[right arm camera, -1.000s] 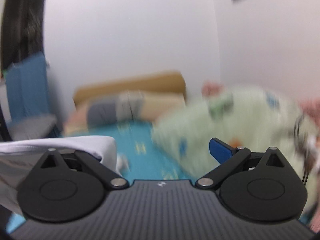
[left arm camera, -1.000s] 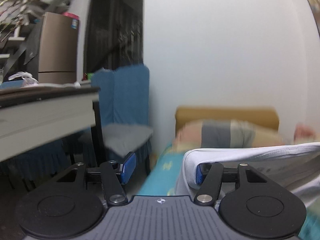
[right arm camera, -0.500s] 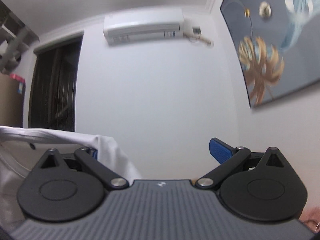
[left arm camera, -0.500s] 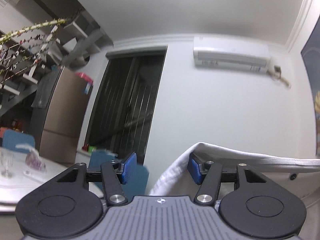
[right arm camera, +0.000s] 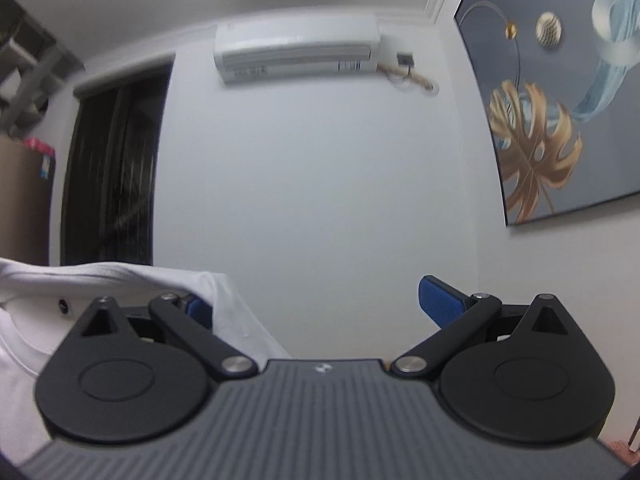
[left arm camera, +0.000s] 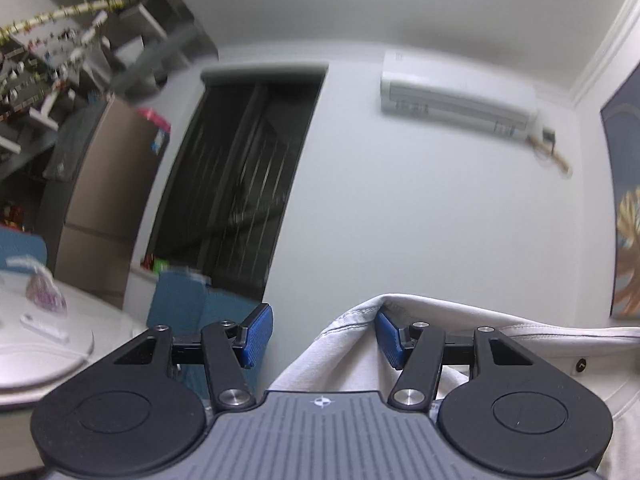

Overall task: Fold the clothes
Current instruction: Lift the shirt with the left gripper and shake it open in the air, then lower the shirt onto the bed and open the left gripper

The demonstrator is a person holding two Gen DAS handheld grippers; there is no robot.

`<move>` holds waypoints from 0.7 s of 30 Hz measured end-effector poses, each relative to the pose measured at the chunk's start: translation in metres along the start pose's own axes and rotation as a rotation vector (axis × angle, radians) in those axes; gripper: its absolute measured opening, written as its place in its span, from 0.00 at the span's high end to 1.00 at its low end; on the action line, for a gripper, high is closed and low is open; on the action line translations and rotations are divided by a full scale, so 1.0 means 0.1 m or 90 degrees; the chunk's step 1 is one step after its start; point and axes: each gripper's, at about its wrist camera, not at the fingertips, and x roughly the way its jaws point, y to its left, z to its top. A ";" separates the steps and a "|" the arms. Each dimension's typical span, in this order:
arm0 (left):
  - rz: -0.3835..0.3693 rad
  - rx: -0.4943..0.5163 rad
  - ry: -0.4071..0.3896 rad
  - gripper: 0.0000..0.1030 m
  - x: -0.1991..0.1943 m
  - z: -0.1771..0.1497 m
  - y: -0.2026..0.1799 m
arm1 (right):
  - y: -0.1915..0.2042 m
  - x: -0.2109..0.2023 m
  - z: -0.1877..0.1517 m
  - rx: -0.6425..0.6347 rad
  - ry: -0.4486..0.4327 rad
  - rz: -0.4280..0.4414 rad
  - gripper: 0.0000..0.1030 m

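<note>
**White shirt hung between two spread grippers**

The left gripper [left arm camera: 322, 338] has its jaws spread; the shirt [left arm camera: 500, 328] drapes over its right finger only. The right gripper [right arm camera: 316, 304] is spread too, with the shirt [right arm camera: 100, 280] over its left finger. Both point up at the wall, below the air conditioner [right arm camera: 296, 50]. A dark door [left arm camera: 240, 184] stands left of the air conditioner, a painting [right arm camera: 560, 100] to its right.

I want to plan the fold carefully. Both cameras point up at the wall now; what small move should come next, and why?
Probably lower both grippers toward the bed. The white shirt hangs draped over one blue pad of the left gripper and one of the right gripper, both with jaws wide apart, so it is only hooked and lifting higher may let it slide off.
</note>
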 end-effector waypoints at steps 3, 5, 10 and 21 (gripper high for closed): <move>0.009 0.018 0.047 0.42 0.53 -0.53 0.00 | 0.03 0.47 -0.46 -0.019 0.064 -0.006 0.00; 0.015 0.022 0.083 0.42 0.95 -0.93 0.01 | 0.03 0.84 -0.80 -0.024 0.112 -0.009 0.00; 0.040 0.046 0.158 0.41 2.13 -2.05 -0.01 | 0.21 2.00 -1.85 -0.078 0.193 -0.031 0.00; 0.157 0.103 0.345 0.44 4.58 -5.03 0.17 | 0.43 4.47 -4.88 -0.099 0.395 -0.035 0.01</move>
